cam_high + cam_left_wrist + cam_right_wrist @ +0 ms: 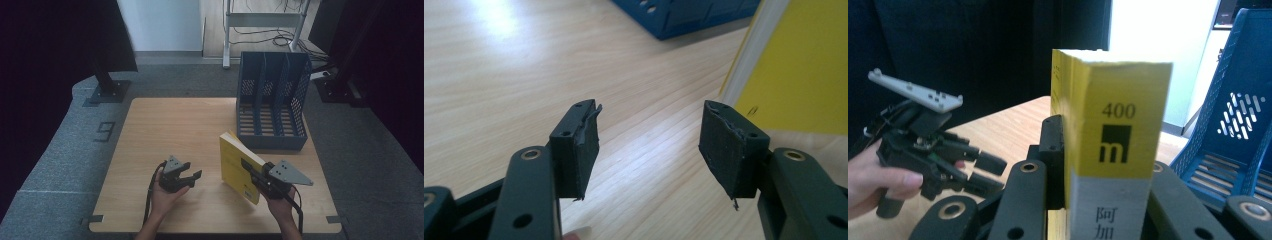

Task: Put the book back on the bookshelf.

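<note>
I have the yellow book (pixel 239 167) clamped in my right gripper (pixel 248 169), its fingers (pixel 1052 145) closed on either side of the spine end, which stands up between them in the right gripper view. The book is off the desk (pixel 165 130), held upright over its near right part, just in front of the blue file rack (pixel 272 100). My left gripper (pixel 194 176) sits low over the near middle of the desk, its fingers (pixel 576 145) partly open with nothing between them, only bare wood. As I judge it, the pick-up is done and the book is on its way to the rack. What is left is carrying it the short way forward, lining it up with one of the slots and lowering it in.
</note>
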Demonstrator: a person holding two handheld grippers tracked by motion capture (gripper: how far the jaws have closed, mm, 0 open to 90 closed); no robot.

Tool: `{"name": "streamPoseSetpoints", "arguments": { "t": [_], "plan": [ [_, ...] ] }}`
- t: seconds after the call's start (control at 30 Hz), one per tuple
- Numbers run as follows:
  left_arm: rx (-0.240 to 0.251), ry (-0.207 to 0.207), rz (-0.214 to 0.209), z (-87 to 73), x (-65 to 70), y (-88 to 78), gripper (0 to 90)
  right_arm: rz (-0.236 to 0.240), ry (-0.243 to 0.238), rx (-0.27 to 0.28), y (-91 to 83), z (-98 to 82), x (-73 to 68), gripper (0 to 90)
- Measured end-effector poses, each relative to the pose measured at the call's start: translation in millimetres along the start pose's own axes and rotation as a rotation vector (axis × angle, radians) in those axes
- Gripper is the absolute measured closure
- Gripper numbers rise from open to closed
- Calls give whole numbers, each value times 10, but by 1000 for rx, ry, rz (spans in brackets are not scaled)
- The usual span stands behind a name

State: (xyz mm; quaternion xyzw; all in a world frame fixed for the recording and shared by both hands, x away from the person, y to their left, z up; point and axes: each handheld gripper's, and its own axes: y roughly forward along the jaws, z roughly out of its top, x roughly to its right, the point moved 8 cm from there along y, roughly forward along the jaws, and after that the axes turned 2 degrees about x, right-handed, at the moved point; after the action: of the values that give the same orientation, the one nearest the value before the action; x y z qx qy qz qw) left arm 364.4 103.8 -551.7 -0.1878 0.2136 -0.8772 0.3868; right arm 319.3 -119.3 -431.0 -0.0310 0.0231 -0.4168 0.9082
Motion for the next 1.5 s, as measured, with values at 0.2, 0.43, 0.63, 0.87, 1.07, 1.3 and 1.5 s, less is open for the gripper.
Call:
{"name": "streamPoseSetpoints", "arguments": {
  "t": [0.2,0.43,0.63,0.87,1.07,1.3,1.5],
  "plan": [
    [-19,-28,7,-32,-89,-26,398,-21,5,30,72,79,30,748],
    [-40,-42,16,-56,-154,-37,396,-39,9,64,63,204,72,748],
    [-46,-48,14,-69,-172,-44,390,-66,17,95,41,333,151,748],
    [-39,-57,14,-63,-187,-65,391,-104,13,123,17,468,234,748],
    [-48,-53,8,-78,-182,-57,391,-126,-1,136,17,577,289,748],
    [-20,-69,25,-56,-205,-88,391,-149,-8,172,-31,734,350,748],
    [-21,-71,20,-59,-210,-94,392,-184,-18,189,-58,846,439,748]
  ]
}}
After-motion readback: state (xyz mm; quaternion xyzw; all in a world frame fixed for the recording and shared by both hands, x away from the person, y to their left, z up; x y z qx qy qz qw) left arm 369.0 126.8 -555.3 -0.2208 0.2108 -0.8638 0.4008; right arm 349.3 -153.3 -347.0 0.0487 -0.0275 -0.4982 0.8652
